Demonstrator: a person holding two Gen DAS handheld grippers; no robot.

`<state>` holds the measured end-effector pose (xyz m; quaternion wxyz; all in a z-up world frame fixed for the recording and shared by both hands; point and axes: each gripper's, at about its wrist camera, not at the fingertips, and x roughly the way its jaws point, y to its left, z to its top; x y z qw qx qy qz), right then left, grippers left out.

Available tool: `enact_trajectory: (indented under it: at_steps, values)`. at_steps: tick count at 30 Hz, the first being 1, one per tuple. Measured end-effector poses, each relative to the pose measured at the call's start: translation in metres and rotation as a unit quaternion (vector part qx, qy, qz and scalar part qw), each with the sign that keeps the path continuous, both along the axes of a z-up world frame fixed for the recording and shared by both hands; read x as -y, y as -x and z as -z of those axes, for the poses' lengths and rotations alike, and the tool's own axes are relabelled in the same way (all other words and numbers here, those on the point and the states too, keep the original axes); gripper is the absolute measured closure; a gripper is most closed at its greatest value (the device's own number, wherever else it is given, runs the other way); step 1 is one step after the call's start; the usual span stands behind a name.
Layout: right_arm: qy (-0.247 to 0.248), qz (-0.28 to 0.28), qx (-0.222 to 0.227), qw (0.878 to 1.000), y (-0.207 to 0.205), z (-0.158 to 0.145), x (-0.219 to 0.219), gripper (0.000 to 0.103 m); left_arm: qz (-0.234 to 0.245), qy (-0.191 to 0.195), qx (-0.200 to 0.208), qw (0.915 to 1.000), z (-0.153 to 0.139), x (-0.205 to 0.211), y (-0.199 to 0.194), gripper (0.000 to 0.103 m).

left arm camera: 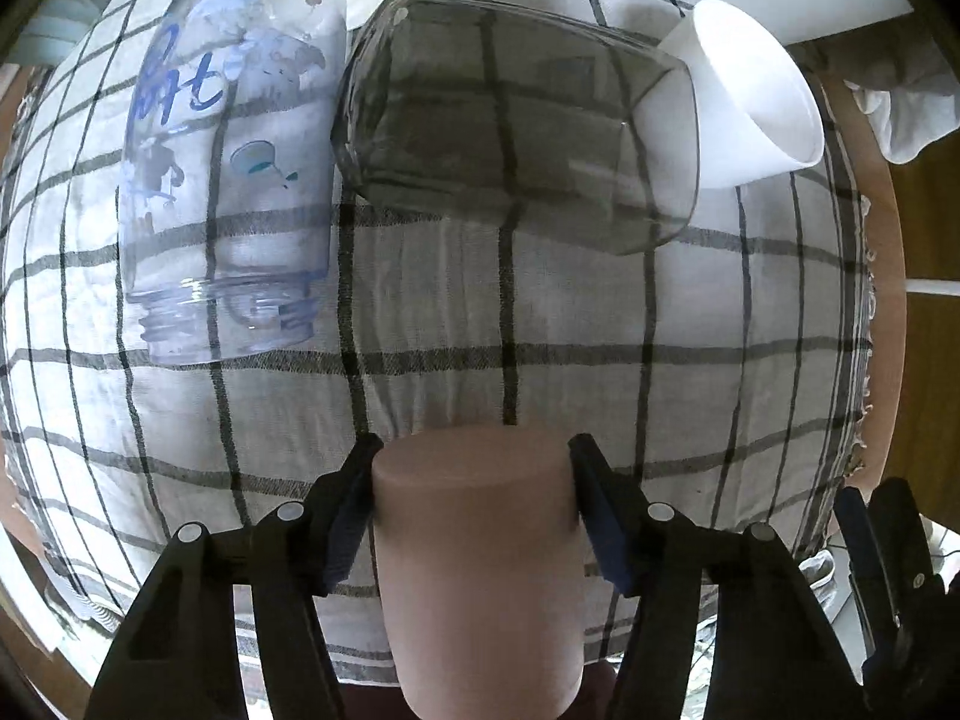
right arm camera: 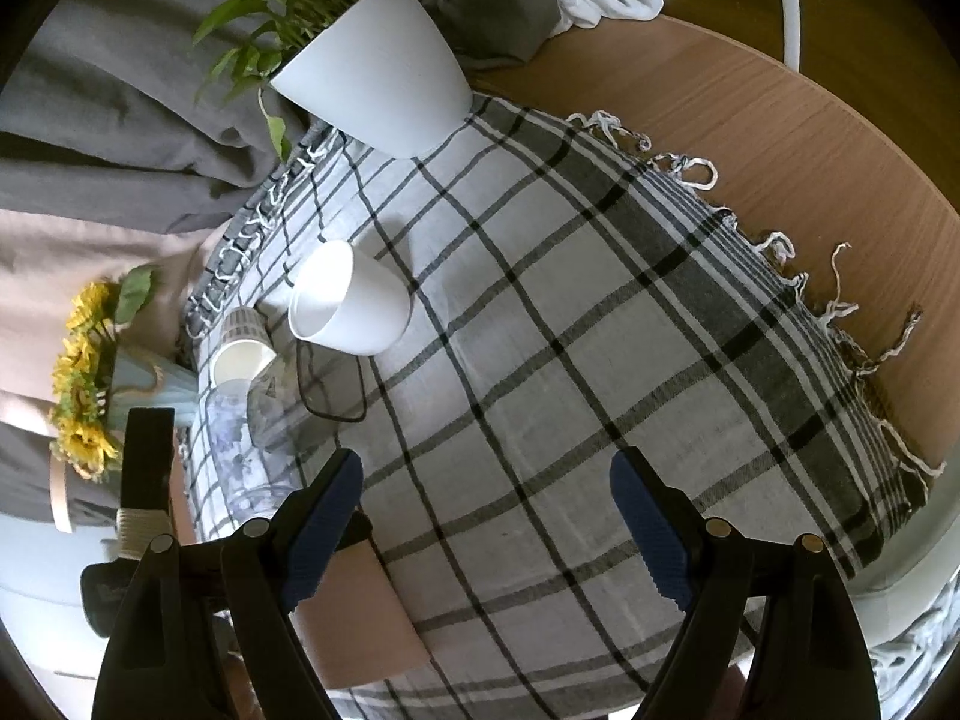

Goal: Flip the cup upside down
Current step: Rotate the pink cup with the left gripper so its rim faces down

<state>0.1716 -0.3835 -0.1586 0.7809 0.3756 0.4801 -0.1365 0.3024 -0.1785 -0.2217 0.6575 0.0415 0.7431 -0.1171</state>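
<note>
My left gripper [left arm camera: 474, 480] is shut on a pink cup [left arm camera: 480, 564], its fingers pressing both sides near the closed flat end, which points away from me over the checked cloth [left arm camera: 480, 312]. The same pink cup [right arm camera: 354, 618] shows in the right wrist view, low at the left, behind my right gripper's left finger. My right gripper [right arm camera: 486, 516] is open and empty above the cloth [right arm camera: 570, 360].
A clear printed bottle [left arm camera: 234, 168] and a smoky glass [left arm camera: 510, 126] lie on the cloth ahead, with a white cup [left arm camera: 750, 102] behind. In the right view, a white cup [right arm camera: 348, 306], a paper cup [right arm camera: 240, 348], a potted plant [right arm camera: 378, 78] and sunflowers [right arm camera: 84, 372] stand at left.
</note>
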Motion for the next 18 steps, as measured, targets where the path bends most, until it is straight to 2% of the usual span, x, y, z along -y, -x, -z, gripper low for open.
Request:
enact_trajectory:
  at_steps: [5,9,18]
  values:
    - [0.003,-0.002,-0.003,1.000,0.000,0.000,-0.003,0.018,-0.005,0.011,0.007,0.9999,-0.006,-0.010,-0.002,0.041]
    - [0.009,-0.002,0.003,1.000,-0.001,-0.005,-0.005,0.018,-0.013,0.018,0.018,0.9996,-0.029,-0.033,-0.007,0.041]
    - [0.019,0.001,0.026,0.999,-0.005,-0.021,-0.008,0.018,-0.009,0.035,0.064,0.9973,-0.071,-0.042,-0.028,0.042]
